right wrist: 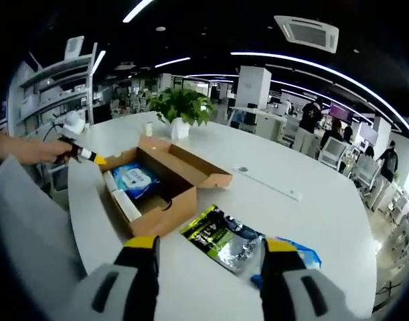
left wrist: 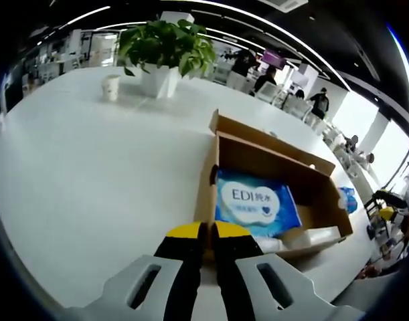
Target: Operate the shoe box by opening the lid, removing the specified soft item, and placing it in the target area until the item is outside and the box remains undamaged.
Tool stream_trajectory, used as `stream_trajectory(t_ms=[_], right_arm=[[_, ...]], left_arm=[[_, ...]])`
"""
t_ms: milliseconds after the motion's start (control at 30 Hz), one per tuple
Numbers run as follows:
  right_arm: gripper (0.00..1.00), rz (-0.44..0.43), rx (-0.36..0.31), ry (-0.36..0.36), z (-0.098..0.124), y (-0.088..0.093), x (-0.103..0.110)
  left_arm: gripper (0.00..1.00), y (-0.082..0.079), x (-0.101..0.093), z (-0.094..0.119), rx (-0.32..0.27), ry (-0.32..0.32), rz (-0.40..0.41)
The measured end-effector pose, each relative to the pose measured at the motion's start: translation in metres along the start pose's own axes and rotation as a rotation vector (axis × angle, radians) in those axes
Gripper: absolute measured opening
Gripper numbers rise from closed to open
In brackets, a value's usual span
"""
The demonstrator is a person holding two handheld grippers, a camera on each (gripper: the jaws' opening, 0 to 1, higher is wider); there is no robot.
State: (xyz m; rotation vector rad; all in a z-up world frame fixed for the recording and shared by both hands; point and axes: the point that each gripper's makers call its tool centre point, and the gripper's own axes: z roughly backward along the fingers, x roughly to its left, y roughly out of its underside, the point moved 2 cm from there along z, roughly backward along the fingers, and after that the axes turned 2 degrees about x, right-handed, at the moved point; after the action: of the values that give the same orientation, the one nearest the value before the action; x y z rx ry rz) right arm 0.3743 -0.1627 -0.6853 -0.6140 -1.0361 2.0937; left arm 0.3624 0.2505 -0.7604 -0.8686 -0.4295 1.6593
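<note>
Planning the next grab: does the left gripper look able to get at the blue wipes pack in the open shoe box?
Probably yes: the shoe box is open, the blue wipes pack lies uncovered just beyond the left gripper, but its jaws are shut and must open first.

The left gripper view looks down from close above the open shoe box (left wrist: 271, 194), lower centre-right. The right gripper view faces it from farther across the table (right wrist: 311, 200). Both share box and potted plant (left wrist: 165, 47).
</note>
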Motion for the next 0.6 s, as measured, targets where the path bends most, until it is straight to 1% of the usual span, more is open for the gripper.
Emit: stream_trajectory(t_ms=[167, 333, 433, 533, 600], right_arm=[[0.58, 0.018, -0.02, -0.049, -0.01, -0.011, 0.013], [0.55, 0.055, -0.031, -0.133, -0.024, -0.026, 0.034], [0.54, 0.077, -0.027, -0.158, -0.03, -0.032, 0.042], [0.52, 0.058, -0.035, -0.18, -0.037, -0.038, 0.049], [0.5, 0.023, -0.03, -0.183, -0.043, -0.04, 0.052]], left_arm=[[0.03, 0.0, 0.0, 0.0, 0.001, -0.002, -0.002], [0.03, 0.0, -0.001, 0.0, 0.0, -0.006, -0.007], [0.03, 0.0, 0.0, -0.001, 0.001, -0.006, -0.005], [0.03, 0.0, -0.001, -0.001, -0.002, -0.007, -0.002], [0.03, 0.0, -0.001, 0.0, -0.002, -0.008, -0.004]])
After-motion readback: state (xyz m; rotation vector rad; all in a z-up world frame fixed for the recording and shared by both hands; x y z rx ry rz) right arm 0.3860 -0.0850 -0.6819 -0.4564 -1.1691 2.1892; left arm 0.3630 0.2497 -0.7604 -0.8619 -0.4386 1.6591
